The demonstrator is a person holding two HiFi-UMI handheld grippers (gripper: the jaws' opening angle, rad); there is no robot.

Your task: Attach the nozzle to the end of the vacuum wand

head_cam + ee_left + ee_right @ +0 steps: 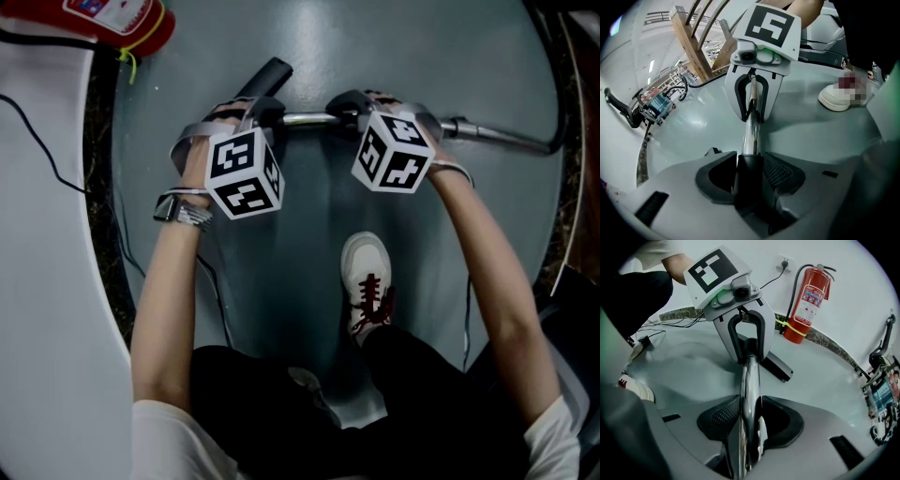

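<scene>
Head view: I look steeply down on a grey floor (pixel 422 47). My left gripper (pixel 258 114) and my right gripper (pixel 347 105) face each other along a chrome vacuum wand (pixel 305 119) held level in front of me. The wand runs on past my right hand towards the right edge. A black nozzle (pixel 269 75) sticks out up and left beyond my left gripper. A white shoe with red laces (pixel 364 267) stands below. A red fire extinguisher (pixel 122 21) is at the top left corner.

Left gripper view: my jaws are clamped on the nozzle's black collar – one pad on each side. The chrome tube meets that collar at my fingertips and leads straight to the right gripper, whose jaws close round it. Wooden beams (pixel 693 47) rise behind.

Right gripper view: my jaws grip the chrome wand itself. It runs ahead into the left gripper. The nozzle's black end shows just behind that gripper – near the floor. The fire extinguisher hangs on the white wall.
</scene>
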